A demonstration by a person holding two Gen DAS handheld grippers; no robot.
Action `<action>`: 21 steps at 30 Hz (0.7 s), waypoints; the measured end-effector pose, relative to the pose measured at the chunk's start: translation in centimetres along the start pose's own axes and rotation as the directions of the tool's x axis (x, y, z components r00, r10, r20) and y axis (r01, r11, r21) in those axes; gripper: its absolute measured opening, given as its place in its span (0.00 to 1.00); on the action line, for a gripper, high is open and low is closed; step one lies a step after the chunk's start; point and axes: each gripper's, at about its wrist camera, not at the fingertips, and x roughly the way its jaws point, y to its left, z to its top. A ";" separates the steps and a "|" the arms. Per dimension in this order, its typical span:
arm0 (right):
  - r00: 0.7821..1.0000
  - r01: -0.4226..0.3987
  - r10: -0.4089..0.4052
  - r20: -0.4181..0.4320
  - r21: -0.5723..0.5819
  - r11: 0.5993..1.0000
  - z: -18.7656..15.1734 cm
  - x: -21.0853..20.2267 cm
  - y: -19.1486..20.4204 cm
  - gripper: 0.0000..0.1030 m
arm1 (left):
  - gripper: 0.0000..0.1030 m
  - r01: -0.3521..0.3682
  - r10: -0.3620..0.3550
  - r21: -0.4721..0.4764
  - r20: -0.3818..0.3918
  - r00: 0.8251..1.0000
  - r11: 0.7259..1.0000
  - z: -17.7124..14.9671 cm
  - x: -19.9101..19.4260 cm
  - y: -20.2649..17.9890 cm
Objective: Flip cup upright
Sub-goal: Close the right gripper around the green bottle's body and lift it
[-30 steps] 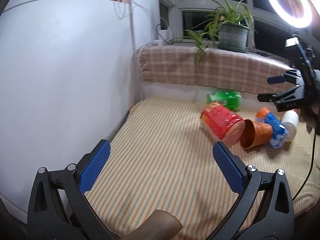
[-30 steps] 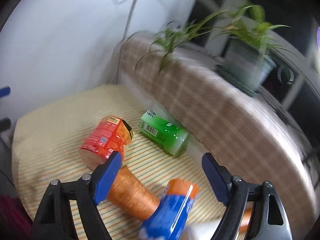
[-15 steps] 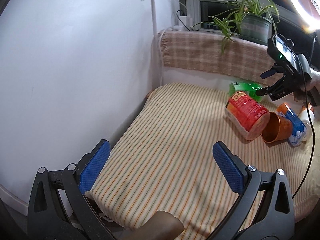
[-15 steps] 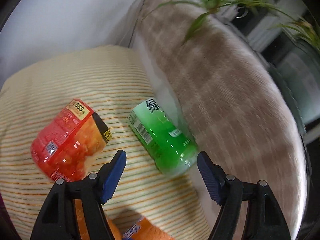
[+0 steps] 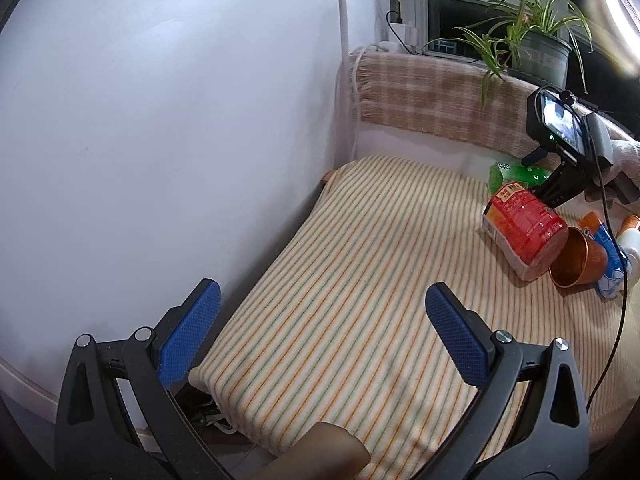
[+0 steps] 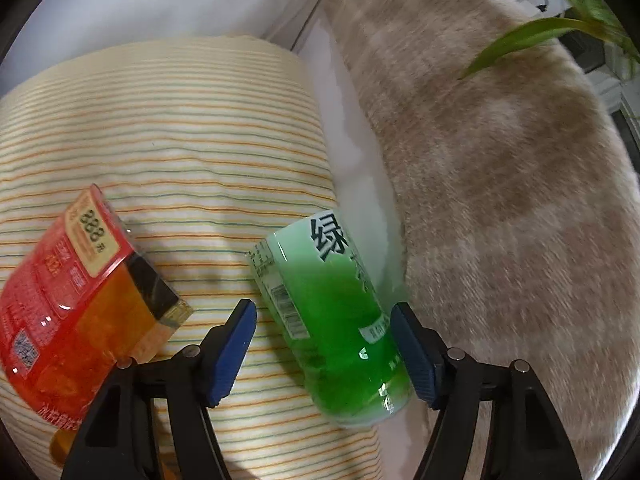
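The green cup (image 6: 336,320) marked "绿" lies on its side at the striped cloth's (image 6: 180,128) far edge, between the right gripper's (image 6: 324,356) wide jaws, untouched. The red tub (image 6: 76,312) beside it reads "888". The left gripper (image 5: 320,328), jaws wide, hovers near the white wall (image 5: 160,120).

Dim room, ring light (image 5: 618,20) glaring upper right, fisheye bending edges, plaid blanket (image 6: 500,200) motion-blurred

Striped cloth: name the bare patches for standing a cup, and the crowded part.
Bare: the striped cloth between the white wall and the red lying cup, down to the left gripper. Crowded: the far right corner, where red, green and copper cups cluster.
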 end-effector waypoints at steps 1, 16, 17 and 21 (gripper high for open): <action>1.000 0.013 -0.013 -0.010 -0.017 1.000 0.2 0.4 0.1 0.69 | 1.00 0.000 0.000 -0.002 -0.002 1.000 1.000 0.0 0.0 0.1; 0.995 0.083 -0.086 -0.046 -0.073 0.994 2.5 5.4 1.6 0.60 | 1.00 0.001 -0.002 -0.019 -0.014 1.000 1.000 0.1 0.9 0.6; 0.996 0.081 -0.084 -0.040 -0.067 0.994 2.3 5.1 1.6 0.59 | 1.00 0.002 -0.002 -0.018 -0.013 1.000 1.000 0.0 0.9 0.6; 0.998 0.056 -0.056 0.011 -0.013 0.998 2.1 4.1 1.0 0.58 | 1.00 0.010 -0.010 -0.015 -0.007 1.000 1.000 0.0 0.7 0.4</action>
